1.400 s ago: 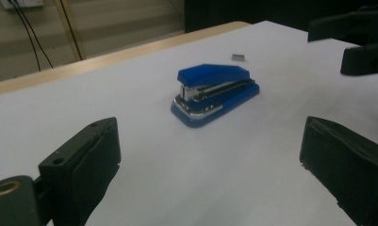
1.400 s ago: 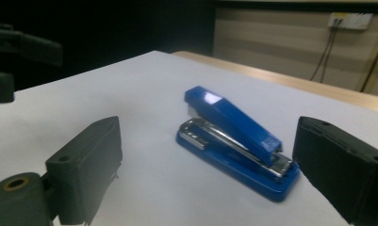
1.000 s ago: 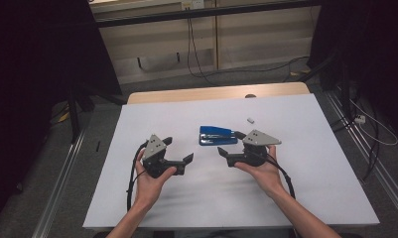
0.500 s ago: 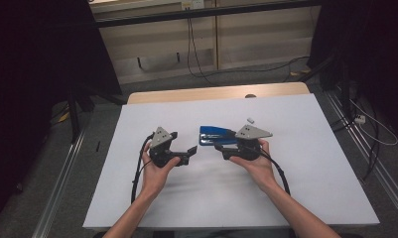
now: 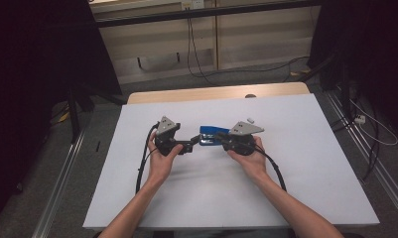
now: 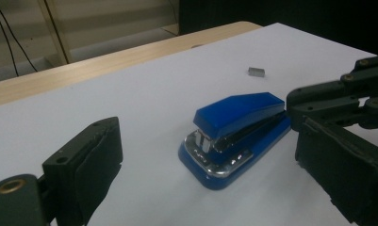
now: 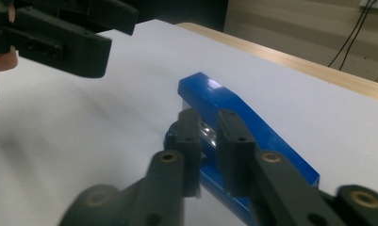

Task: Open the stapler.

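At mid-table on the white sheet (image 5: 296, 183), the right gripper (image 7: 203, 136) has just been closing — its jaws now nearly together at the rear of the blue stapler (image 6: 236, 134), seemingly pinching it — while the left gripper (image 6: 210, 174), drawn closer, waits wide open at the front.

White table top (image 5: 305, 188); small grey staple block (image 6: 255, 71) — lying apart.

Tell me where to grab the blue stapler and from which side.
Grip the stapler across its long flat sides near the hinged rear, coming in from behind along its length. The sides are parallel and narrow enough for the jaws, while the sloped top would slip.
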